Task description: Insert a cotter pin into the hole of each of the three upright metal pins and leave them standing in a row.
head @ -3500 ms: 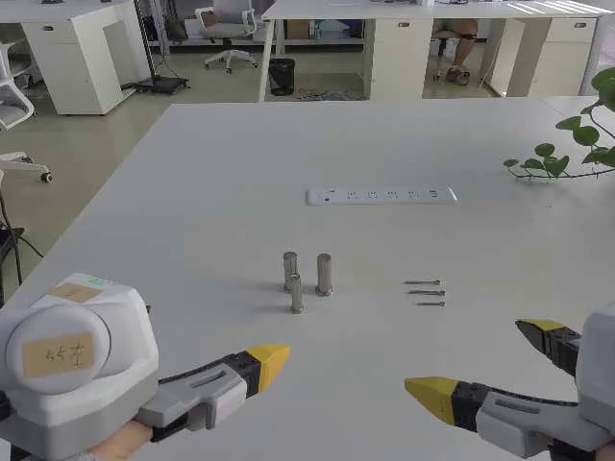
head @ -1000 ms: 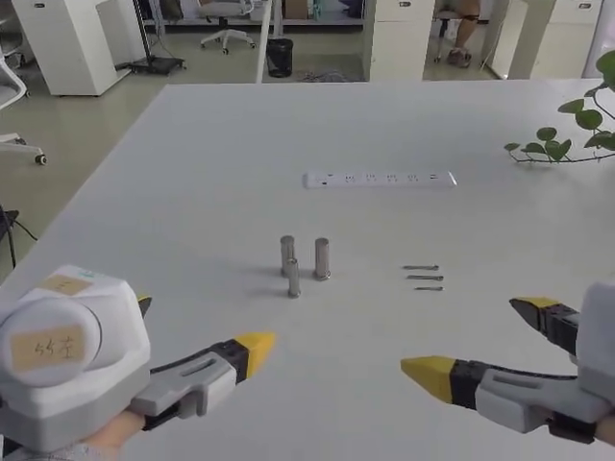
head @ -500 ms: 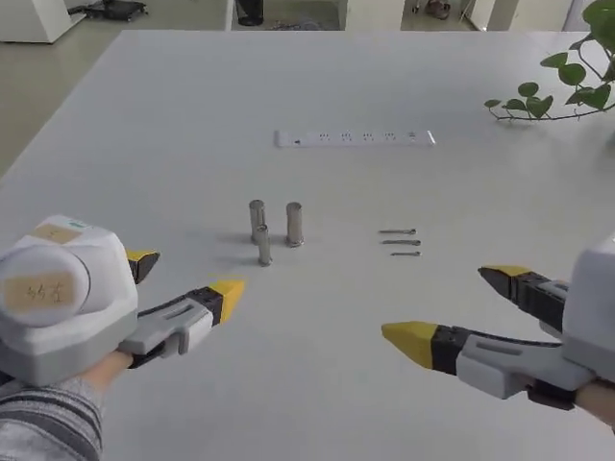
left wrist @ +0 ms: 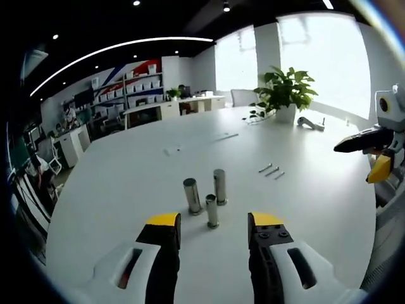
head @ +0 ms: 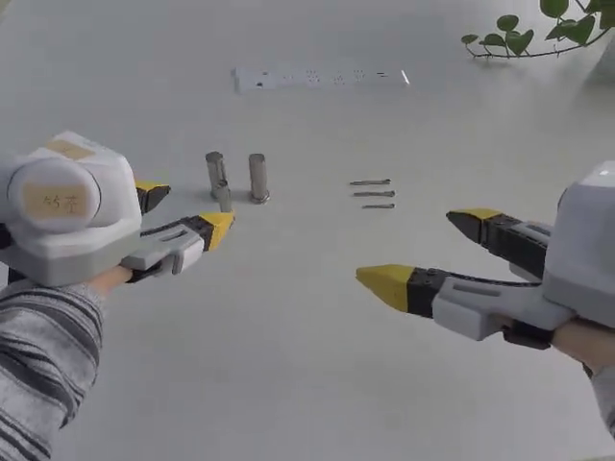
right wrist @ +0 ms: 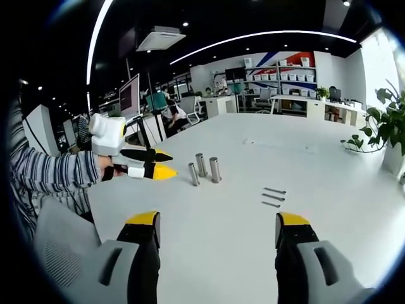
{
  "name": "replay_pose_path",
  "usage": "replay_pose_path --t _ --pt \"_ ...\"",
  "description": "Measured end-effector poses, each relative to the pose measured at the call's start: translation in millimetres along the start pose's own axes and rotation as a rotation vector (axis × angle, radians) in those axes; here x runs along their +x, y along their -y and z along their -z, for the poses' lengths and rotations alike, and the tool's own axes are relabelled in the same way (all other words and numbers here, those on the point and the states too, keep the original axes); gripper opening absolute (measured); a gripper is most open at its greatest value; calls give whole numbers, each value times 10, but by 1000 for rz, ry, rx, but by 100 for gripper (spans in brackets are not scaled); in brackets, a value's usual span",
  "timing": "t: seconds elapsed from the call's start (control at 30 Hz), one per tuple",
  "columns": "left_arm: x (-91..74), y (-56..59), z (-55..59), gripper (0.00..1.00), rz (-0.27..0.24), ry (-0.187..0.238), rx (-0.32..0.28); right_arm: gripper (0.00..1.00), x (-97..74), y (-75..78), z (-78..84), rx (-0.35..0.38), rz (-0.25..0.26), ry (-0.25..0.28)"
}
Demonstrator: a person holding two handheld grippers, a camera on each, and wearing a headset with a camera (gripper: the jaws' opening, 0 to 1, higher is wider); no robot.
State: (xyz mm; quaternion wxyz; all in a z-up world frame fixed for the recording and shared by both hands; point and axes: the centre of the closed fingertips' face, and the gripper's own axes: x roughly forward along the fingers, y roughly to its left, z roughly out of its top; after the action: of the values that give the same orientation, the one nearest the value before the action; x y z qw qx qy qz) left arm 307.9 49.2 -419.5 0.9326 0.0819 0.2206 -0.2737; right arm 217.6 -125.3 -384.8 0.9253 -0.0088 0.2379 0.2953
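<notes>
Three upright metal pins stand in a tight cluster on the white table: two at the back (head: 215,173) (head: 258,178) and a shorter one in front (head: 223,197). In the left gripper view the pins (left wrist: 212,209) are straight ahead; in the right gripper view the pins (right wrist: 205,169) lie ahead to the left. Three cotter pins (head: 373,194) lie in a stack to their right, also seen as cotter pins (left wrist: 271,170) and cotter pins (right wrist: 273,196). My left gripper (head: 187,208) is open just left of the front pin, apart from it. My right gripper (head: 418,248) hovers open, nearer than the cotter pins.
A white power strip (head: 317,77) lies across the table beyond the pins. A potted plant's branches (head: 524,29) reach in at the far right. Desks, shelves and chairs stand around the room (right wrist: 266,101) past the table edges.
The head camera has tipped down and closed in. My left gripper has moved forward to beside the pin cluster. Both grippers remain open, and the pins and cotter pins have not moved.
</notes>
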Motion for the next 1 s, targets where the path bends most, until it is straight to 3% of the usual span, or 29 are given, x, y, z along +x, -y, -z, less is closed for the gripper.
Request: replay_pose_path --t 0.37,0.73,1.0 --pt "425 -45 109 25 30 -22 41 67 103 128 -4 14 15 -3" --pt "553 -52 163 8 49 -26 12 66 173 143 93 41 21 -18" --pt "563 -21 153 6 69 -21 24 67 185 180 111 45 45 -24"
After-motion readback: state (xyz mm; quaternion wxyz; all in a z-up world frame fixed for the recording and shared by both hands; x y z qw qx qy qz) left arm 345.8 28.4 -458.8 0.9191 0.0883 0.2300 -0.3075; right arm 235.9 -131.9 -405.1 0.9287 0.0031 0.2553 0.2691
